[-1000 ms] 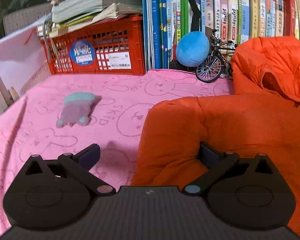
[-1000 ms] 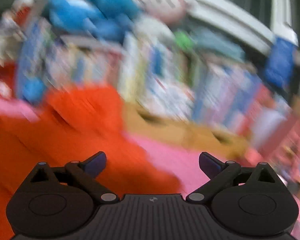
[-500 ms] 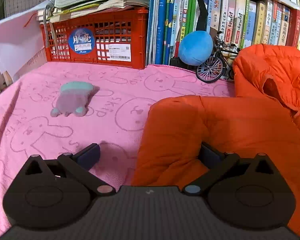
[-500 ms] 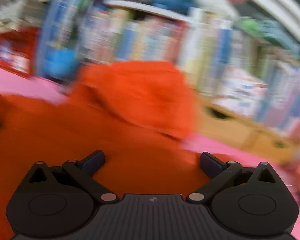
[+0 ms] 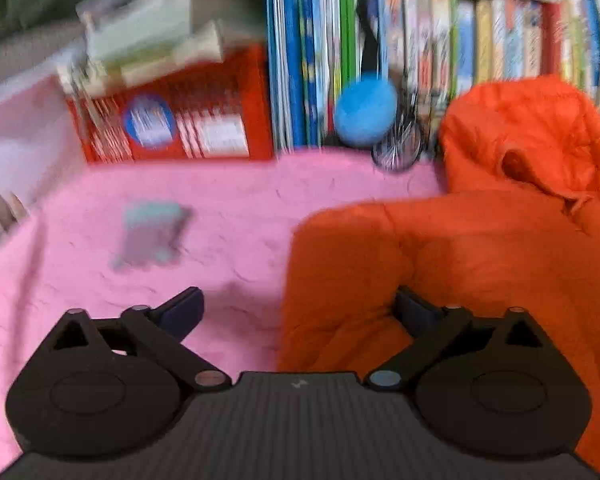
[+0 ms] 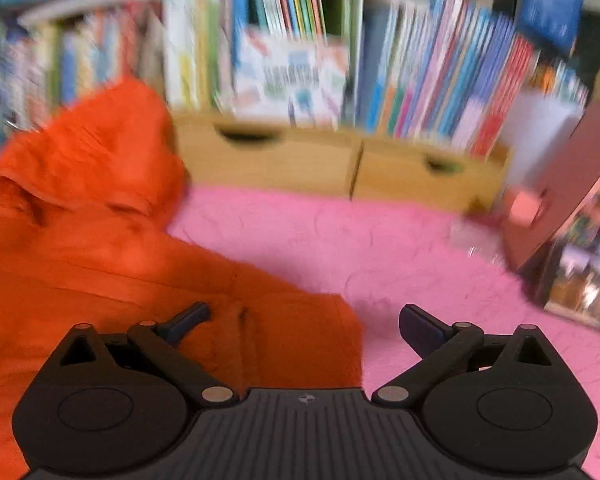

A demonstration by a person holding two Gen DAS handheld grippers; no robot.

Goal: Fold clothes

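Orange jacket point(image 5: 480, 248) edges sit between both spread grippers point(image 5: 298, 312) point(image 6: 304, 322); pink blanket point(image 6: 380, 240) bare alongside.

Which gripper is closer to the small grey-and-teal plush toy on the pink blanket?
Left. The left gripper faces the plush toy, which lies ahead and to its left. The right gripper is over the orange jacket's far side; no toy shows in its view.

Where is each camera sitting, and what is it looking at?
Left wrist: it sits on the left gripper, faces the red crate and books; only the open black fingers show.
Right wrist: it sits on the right gripper, faces the wooden drawers and bookshelf; only its open fingers show.
Shared: the orange jacket on the pink blanket, right in the left view, left in the right view.
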